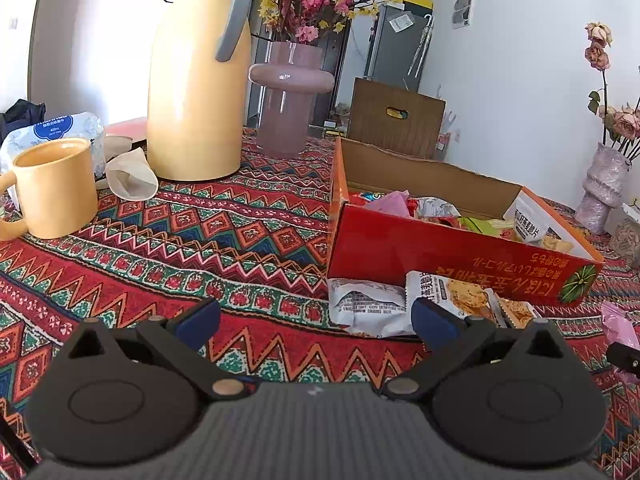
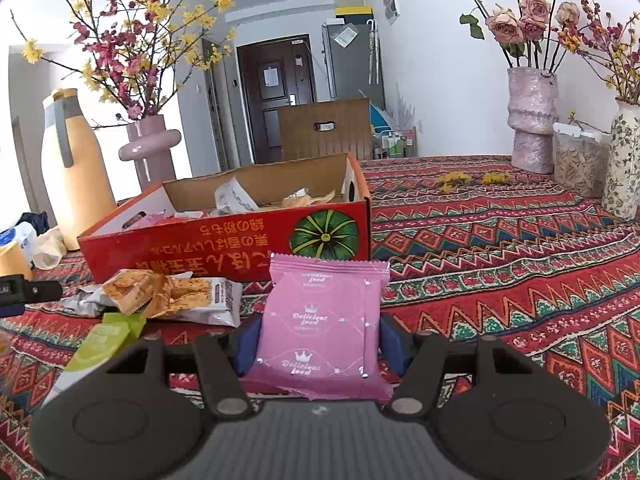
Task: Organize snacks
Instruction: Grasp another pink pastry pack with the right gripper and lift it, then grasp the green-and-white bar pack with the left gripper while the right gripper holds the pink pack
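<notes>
A red cardboard box (image 1: 440,248) (image 2: 224,240) stands open on the patterned tablecloth, with several snack packets inside. In the right wrist view my right gripper (image 2: 320,344) is shut on a pink snack packet (image 2: 324,312), its blue pads pressing both sides, just in front of the box. A biscuit packet (image 2: 180,296) (image 1: 460,292), a crumpled white packet (image 1: 364,304) and a green packet (image 2: 104,340) lie before the box. My left gripper (image 1: 316,320) is open over bare cloth, with the white packets near its right finger. The pink packet (image 1: 618,328) shows at the left view's right edge.
A yellow thermos jug (image 1: 196,80), a yellow mug (image 1: 56,188), a tissue pack (image 1: 56,128) and a pink flower vase (image 1: 290,100) stand at the left back. Two more vases (image 2: 532,120) (image 2: 624,160) and a seed jar (image 2: 578,160) stand at the right.
</notes>
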Available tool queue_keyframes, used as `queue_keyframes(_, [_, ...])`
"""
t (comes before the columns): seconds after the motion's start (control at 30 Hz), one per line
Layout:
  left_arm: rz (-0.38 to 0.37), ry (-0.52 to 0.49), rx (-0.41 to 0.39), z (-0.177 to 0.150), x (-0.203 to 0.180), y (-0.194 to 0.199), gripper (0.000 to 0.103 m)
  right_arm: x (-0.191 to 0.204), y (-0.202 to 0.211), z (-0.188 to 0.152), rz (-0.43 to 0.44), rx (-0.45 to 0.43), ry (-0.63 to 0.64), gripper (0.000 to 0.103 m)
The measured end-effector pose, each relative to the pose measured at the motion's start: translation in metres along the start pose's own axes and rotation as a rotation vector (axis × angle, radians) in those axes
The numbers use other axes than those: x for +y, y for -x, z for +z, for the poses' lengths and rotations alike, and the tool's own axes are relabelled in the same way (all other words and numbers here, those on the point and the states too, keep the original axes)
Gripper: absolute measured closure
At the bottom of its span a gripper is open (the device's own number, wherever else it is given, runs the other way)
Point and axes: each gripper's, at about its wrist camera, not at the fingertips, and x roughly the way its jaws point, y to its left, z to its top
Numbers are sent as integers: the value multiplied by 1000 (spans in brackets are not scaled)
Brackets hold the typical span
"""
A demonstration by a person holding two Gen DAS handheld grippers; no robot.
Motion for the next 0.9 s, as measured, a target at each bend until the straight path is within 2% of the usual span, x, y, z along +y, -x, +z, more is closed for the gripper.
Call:
queue_keyframes(0.17, [22,-9,3,0,-1,-1,0,0,3,-2,14,-8,-4,43])
queue_keyframes(0.37, [70,-69,19,0,-14,3,0,-2,6,-3,35,-29,-11,43])
queue_keyframes(0.63, [5,-106,98,-3,-48,20,0,-4,11,-4,66,-48,-13,43])
queue_keyframes(0.9, [-21,-192,176,-17,-94,20,0,-4,10,-5,67,-45,-15,43])
